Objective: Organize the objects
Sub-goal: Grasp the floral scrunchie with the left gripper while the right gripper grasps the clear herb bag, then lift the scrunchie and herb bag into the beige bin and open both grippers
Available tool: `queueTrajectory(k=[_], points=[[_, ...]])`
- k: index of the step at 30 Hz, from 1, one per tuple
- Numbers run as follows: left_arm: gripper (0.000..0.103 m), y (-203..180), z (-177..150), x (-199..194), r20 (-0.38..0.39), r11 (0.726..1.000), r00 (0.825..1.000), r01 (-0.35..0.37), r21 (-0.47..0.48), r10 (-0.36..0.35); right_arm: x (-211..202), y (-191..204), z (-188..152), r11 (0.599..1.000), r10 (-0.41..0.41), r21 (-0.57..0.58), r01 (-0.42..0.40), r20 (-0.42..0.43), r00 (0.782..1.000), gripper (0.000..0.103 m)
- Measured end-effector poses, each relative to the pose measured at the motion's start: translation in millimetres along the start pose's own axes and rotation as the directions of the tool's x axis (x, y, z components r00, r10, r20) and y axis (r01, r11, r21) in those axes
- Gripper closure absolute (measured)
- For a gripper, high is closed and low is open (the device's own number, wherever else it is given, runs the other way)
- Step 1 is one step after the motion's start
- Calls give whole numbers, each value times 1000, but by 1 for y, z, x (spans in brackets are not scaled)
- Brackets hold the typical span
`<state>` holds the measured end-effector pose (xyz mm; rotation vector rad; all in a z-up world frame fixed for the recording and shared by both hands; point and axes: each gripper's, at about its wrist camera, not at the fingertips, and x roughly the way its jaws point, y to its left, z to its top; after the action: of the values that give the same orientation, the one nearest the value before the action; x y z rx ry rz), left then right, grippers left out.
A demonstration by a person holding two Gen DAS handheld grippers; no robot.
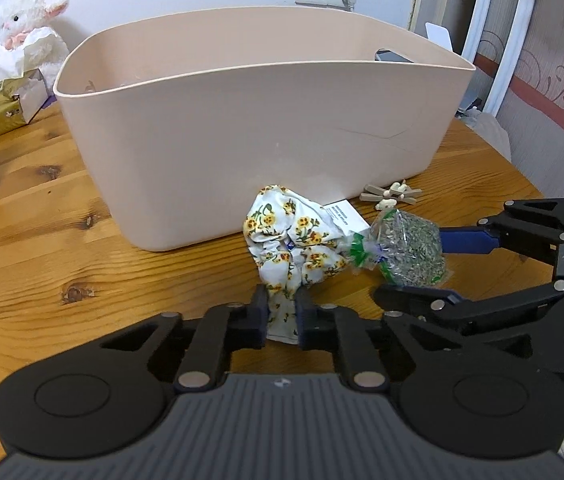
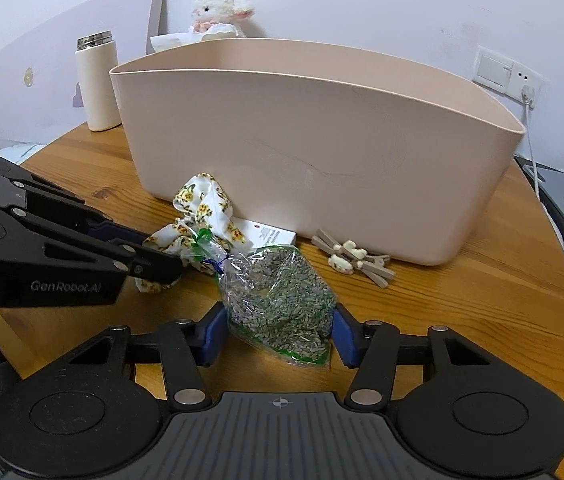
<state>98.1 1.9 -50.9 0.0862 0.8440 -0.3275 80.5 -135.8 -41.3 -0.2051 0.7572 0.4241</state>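
Observation:
A floral cloth (image 1: 294,240) lies crumpled on the wooden table against the front of a big beige basket (image 1: 241,140). My left gripper (image 1: 282,316) is shut on the cloth's near corner. Just to the right lies a clear bag of green dried bits (image 1: 410,248), tied with a green twist. My right gripper (image 2: 279,336) holds the bag (image 2: 277,296) with a blue finger pressed on each side. A small white box (image 2: 269,236) lies behind the bag, partly under the cloth (image 2: 205,208). The left gripper (image 2: 157,270) reaches in from the left, and the right gripper (image 1: 412,264) from the right.
A beige clip with little sheep figures (image 2: 354,262) lies by the basket (image 2: 322,160). A white bottle (image 2: 97,84), a plush sheep (image 1: 29,28) and a gold tissue pack (image 1: 1,108) stand at the back left. The table edge (image 2: 562,240) curves on the right.

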Motion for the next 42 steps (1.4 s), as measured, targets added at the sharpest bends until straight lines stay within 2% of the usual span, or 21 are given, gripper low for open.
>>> queueTrajectory(k=[7, 16, 22, 25, 29, 37, 42], points=[[93, -4, -10, -14, 12, 999, 1000, -29, 38, 28, -18, -4, -2, 999, -10, 31, 9, 37, 999, 53], [94, 3, -14, -45, 59, 998, 997, -51, 27, 49, -46, -11, 3, 998, -26, 51, 20, 115, 993, 53], [94, 7, 5, -83, 175, 997, 982, -73, 22, 68, -68, -20, 15, 997, -61, 60, 51, 188, 980, 53], [93, 5, 20, -100, 239, 994, 967, -99, 43, 85, -77, -26, 24, 996, -75, 62, 62, 225, 971, 53], [93, 6, 38, -108, 283, 993, 954, -114, 38, 99, -84, -32, 41, 994, -101, 64, 87, 271, 957, 53], [93, 8, 71, -99, 318, 988, 938, -153, 22, 138, -96, -46, 73, 991, -133, 75, 113, 357, 925, 53], [93, 8, 89, -78, 292, 984, 942, -179, 15, 167, -89, -56, 91, 989, -146, 88, 121, 391, 909, 53]])
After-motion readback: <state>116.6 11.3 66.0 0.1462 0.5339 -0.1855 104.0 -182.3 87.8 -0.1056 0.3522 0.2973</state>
